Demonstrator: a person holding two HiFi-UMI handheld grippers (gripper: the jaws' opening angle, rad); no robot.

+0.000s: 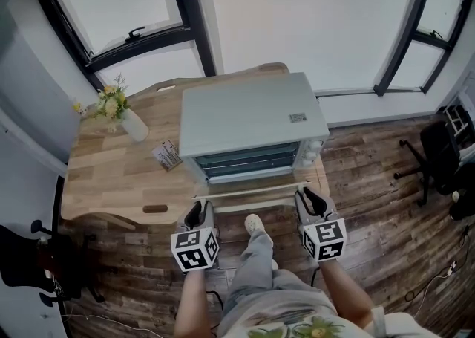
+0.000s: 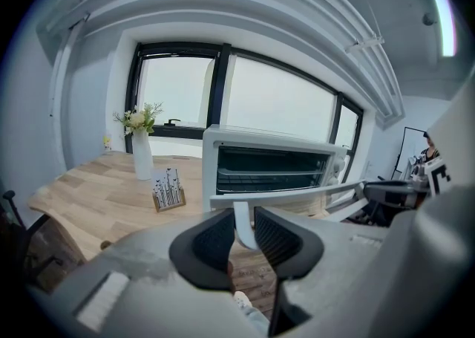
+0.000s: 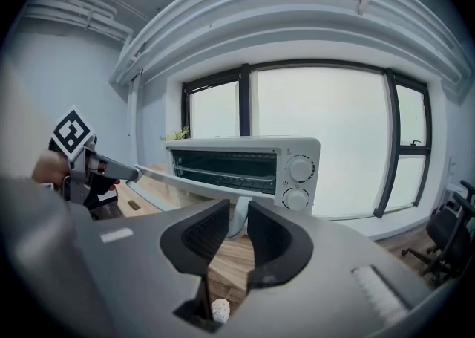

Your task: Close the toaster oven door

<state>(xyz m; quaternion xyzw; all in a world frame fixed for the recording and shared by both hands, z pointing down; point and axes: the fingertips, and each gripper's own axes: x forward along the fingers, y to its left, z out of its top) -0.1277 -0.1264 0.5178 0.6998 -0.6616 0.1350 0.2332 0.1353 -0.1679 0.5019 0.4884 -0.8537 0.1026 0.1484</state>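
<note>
- Okay, wooden table (image 1: 111,180) under the windows, toaster oven (image 1: 249,117) sitting on its near edge facing the person
- door (image 1: 260,190) is dropped open, roughly level, sticking out past the table edge toward the person; rack visible inside
- handle (image 2: 297,194) runs along the door's outer edge
- left gripper (image 1: 200,214) clamped on the handle's left post, right gripper (image 1: 310,201) clamped on its right post, pads pressing both sides
- vase (image 1: 134,125) and card stand (image 1: 168,155) off to the left, well clear
- step looks like: grip made, door barely begun to close
- next move likely: lift both ends evenly, swing the door up to the oven front, push it flush, then release
</note>
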